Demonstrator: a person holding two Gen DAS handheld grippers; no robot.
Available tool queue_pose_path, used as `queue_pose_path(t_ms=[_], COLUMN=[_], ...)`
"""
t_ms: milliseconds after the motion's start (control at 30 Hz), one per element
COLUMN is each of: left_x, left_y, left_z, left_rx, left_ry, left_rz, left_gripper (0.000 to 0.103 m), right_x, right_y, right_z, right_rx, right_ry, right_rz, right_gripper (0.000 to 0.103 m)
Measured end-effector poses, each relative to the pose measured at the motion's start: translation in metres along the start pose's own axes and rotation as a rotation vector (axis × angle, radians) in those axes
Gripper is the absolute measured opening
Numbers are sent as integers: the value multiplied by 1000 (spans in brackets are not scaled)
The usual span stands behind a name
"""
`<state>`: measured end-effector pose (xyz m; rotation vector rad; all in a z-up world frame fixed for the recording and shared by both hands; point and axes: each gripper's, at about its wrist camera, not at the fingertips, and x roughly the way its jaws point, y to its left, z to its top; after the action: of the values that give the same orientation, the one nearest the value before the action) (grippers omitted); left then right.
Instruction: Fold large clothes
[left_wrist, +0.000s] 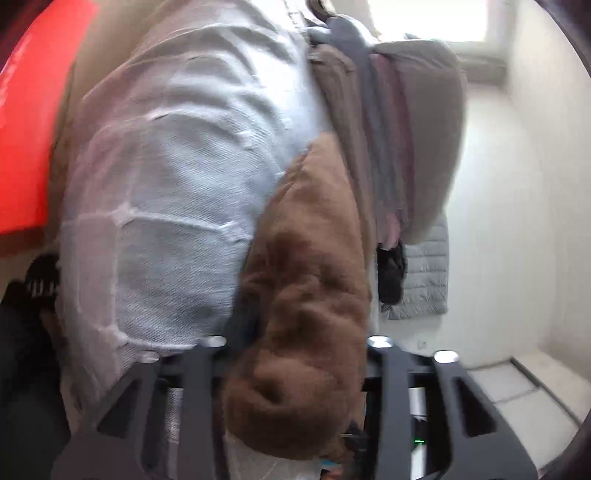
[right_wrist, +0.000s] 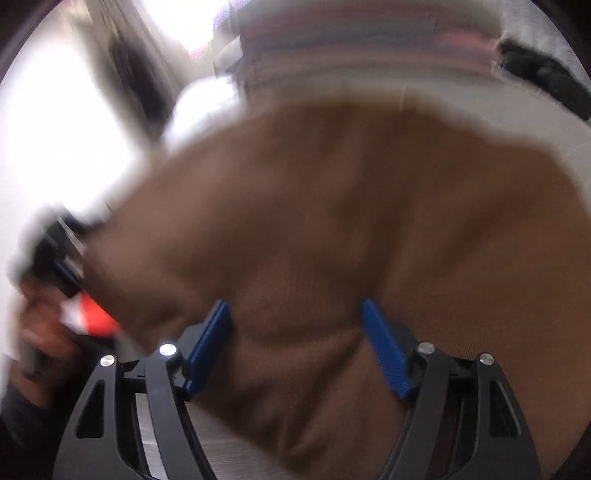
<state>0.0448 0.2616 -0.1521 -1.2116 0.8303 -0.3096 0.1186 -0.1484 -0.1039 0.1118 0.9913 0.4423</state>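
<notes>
Your left gripper (left_wrist: 295, 369) has a thick roll of brown fleece garment (left_wrist: 303, 302) bunched between its fingers, whose pads are hidden under the pile. From the left wrist view you cannot tell whether they press on the cloth or merely stand around it. The fleece runs up and away from the gripper, lying on top of a pale blue quilted fabric (left_wrist: 177, 177) that fills the middle and left of that view. Beyond it sits a stack of folded clothes (left_wrist: 391, 122) in grey, brown and mauve tones, with a light grey padded piece (left_wrist: 428, 273) and a small black item (left_wrist: 389, 273) below the stack's edge. A bright red surface (left_wrist: 29, 110) shows at the far left, and a white wall (left_wrist: 509, 221) fills the right.

Your right gripper (right_wrist: 297, 332) stands with its fingers (right_wrist: 384, 350) wide apart. The blue pads are both clearly visible, and the same brown garment (right_wrist: 351, 221) lies broad and smooth in front of them and between them, without either pad pinching it. This view is heavily motion-blurred. At its left edge a hand (right_wrist: 40, 332) holds the other gripper's dark body near the garment's corner, with a patch of red just beside it. Striped folded cloth (right_wrist: 351, 55) shows blurred across the top, beyond the brown garment.
</notes>
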Motion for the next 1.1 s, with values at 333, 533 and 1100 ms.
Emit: queue_pose_path(t_ms=[333,533,1100], left_x=[-6,-7,-6], left_y=[-8,4,-1], left_z=[-2,-8,-7], left_rx=[2,-28,-3], left_ry=[-43,-24,-31], left_rz=[-16,-7,62], left_gripper=[24,26,36], right_x=[-38,70,-6], right_y=[1,-20,-8], right_z=[84,144,63], right_rx=[-33,11,-112], right_ry=[-102,21,-21], right_rz=[17,-10,-246], right_gripper=[87,87,98])
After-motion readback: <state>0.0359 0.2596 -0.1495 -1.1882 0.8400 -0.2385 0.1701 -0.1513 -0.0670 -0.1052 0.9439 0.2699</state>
